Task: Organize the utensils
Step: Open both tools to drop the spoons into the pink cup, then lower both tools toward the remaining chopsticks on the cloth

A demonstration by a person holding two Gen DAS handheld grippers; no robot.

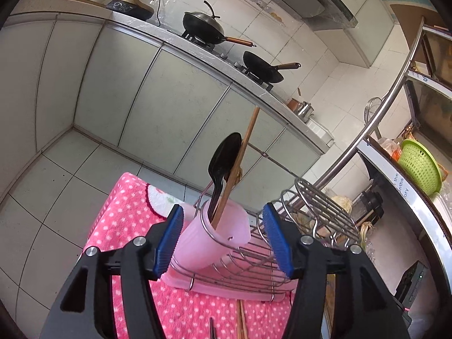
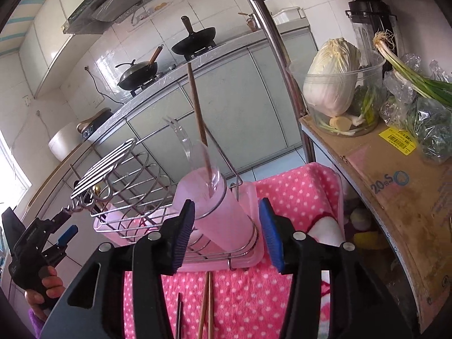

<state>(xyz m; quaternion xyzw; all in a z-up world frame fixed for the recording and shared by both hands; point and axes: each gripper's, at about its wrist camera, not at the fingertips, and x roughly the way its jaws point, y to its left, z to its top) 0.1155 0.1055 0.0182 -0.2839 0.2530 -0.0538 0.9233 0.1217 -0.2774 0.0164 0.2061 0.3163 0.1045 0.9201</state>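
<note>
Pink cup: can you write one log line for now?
pink cup: holds black spoon, wooden chopstick | left gripper: open | right gripper: open

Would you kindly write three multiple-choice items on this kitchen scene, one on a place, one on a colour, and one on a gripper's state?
1. Where does the black spoon stand?
A. in the pink cup
B. in a wok on the stove
C. flat on the towel

2. What colour is the dotted towel under the wire rack?
A. green
B. pink
C. grey

3. How is the right gripper?
A. shut on a spoon
B. shut on chopsticks
C. open, holding nothing

Key: 1 A, its handle goes down into the cup. 2 B, pink with white dots. 3 C, its fingers stand apart either side of the cup, nothing between the pads.
</note>
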